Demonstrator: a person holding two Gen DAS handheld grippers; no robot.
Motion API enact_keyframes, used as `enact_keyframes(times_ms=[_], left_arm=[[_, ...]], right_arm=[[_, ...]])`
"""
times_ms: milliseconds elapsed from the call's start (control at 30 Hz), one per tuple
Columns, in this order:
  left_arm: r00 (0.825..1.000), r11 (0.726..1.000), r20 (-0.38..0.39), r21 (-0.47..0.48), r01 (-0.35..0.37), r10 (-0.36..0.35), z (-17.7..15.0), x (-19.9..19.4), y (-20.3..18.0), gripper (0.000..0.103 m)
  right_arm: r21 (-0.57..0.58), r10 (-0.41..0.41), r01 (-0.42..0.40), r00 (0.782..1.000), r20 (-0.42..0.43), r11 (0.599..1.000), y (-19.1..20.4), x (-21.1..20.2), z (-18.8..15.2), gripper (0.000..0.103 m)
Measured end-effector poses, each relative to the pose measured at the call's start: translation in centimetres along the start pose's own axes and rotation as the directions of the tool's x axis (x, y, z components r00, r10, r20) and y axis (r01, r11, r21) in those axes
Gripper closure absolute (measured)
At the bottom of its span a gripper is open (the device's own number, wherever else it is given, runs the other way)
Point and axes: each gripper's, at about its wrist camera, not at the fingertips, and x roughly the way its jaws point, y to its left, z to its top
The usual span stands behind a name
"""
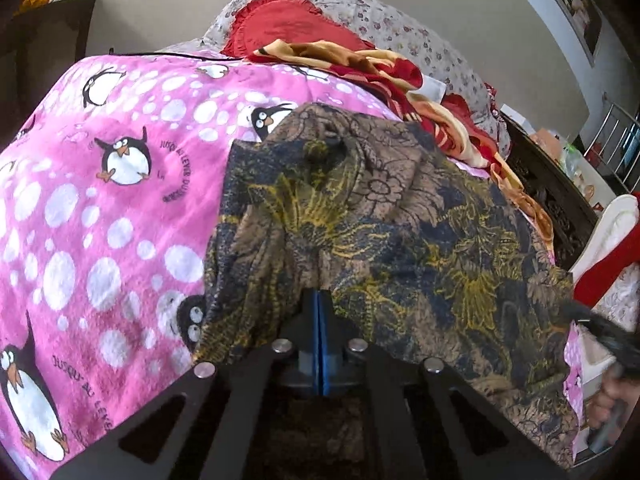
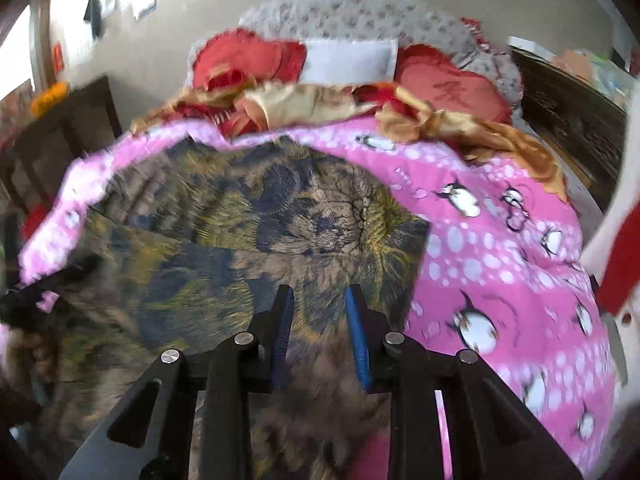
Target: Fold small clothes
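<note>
A brown, navy and yellow batik-print garment (image 1: 400, 220) lies rumpled on a pink penguin blanket (image 1: 100, 200). My left gripper (image 1: 319, 300) is shut on the garment's near edge, with cloth bunched around its blue pads. In the right wrist view the same garment (image 2: 248, 232) spreads out under my right gripper (image 2: 319, 296), which is open and hovers just above the cloth with nothing between its fingers. The right gripper's dark body shows blurred at the left wrist view's right edge (image 1: 600, 328).
Red heart-shaped cushions (image 2: 452, 88), a floral pillow (image 2: 360, 16) and a crumpled red-and-gold blanket (image 1: 360, 64) lie at the bed's far end. A dark carved wooden bed frame (image 1: 552, 200) runs along the right. A dark cabinet (image 2: 80, 120) stands at the left.
</note>
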Motion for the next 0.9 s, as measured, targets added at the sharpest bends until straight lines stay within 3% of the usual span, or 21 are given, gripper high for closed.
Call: enact_keyframes(times_ms=[67, 100, 167, 267, 433, 500, 533, 567, 600, 667, 733, 833, 900], left_arm=[[1.000, 1.000, -0.001, -0.011, 0.005, -0.005, 0.1, 0.2, 0.1, 0.100], [1.000, 1.000, -0.003, -0.011, 0.002, -0.003, 0.1, 0.3, 0.1, 0.100], [1.000, 1.000, -0.005, -0.020, 0.004, -0.005, 0.4, 0.6, 0.0, 0.100], [1.000, 1.000, -0.007, -0.028, 0.006, -0.006, 0.5, 0.7, 0.1, 0.100], [1.000, 1.000, -0.013, -0.014, -0.006, 0.006, 0.7, 0.9, -0.2, 0.100], [1.000, 1.000, -0.027, -0.008, 0.003, -0.004, 0.9, 0.9, -0.3, 0.100], [0.999, 1.000, -0.048, 0.021, -0.002, 0.003, 1.3, 0.8, -0.7, 0.100], [0.997, 0.998, -0.075, 0.063, -0.017, 0.022, 1.6, 0.4, -1.3, 0.100], [0.995, 0.997, -0.089, 0.078, -0.028, 0.035, 1.8, -0.1, -1.9, 0.097], [0.997, 0.994, -0.064, 0.099, -0.034, 0.041, 1.6, -2.5, -3.9, 0.066], [1.000, 0.988, -0.012, 0.152, 0.016, -0.014, 0.4, -4.7, -7.1, 0.049], [0.996, 0.971, -0.073, 0.228, 0.065, -0.049, -3.0, -3.8, -11.3, 0.047], [0.986, 0.962, -0.164, 0.273, 0.004, 0.042, -5.4, -0.7, -12.3, 0.048]], right_arm=[[0.051, -0.061, 0.064, 0.996, -0.068, 0.997, -1.9, 3.0, -0.3, 0.089], [0.120, -0.028, 0.038, 0.996, -0.082, 0.992, -3.9, 4.6, -0.8, 0.088], [0.164, 0.007, 0.002, 0.999, -0.052, 0.987, -5.3, 4.9, -1.4, 0.080], [0.144, -0.020, 0.026, 0.999, -0.040, 0.989, -5.4, 5.4, -1.9, 0.072], [0.196, 0.004, 0.010, 0.997, -0.074, 0.981, -5.5, 5.1, -1.3, 0.070], [0.180, -0.012, 0.031, 0.994, -0.106, 0.983, -4.7, 3.5, -0.4, 0.078], [0.154, -0.041, 0.054, 0.995, -0.088, 0.987, -4.1, 2.0, 0.0, 0.086], [0.112, -0.080, 0.085, 0.996, -0.046, 0.990, -2.9, 0.1, 0.3, 0.086], [0.085, -0.102, 0.102, 0.995, -0.010, 0.991, -2.0, -1.4, 0.4, 0.086], [0.070, -0.113, 0.107, 0.989, 0.094, 0.992, 0.3, -5.1, 0.0, 0.086], [0.094, -0.074, 0.063, 0.990, 0.121, 0.994, 2.0, -6.7, -1.1, 0.086], [0.147, -0.017, 0.011, 0.999, 0.037, 0.989, 4.7, -5.4, -3.7, 0.086], [0.172, -0.047, 0.053, 0.998, -0.037, 0.984, 5.8, -3.3, -5.8, 0.086]])
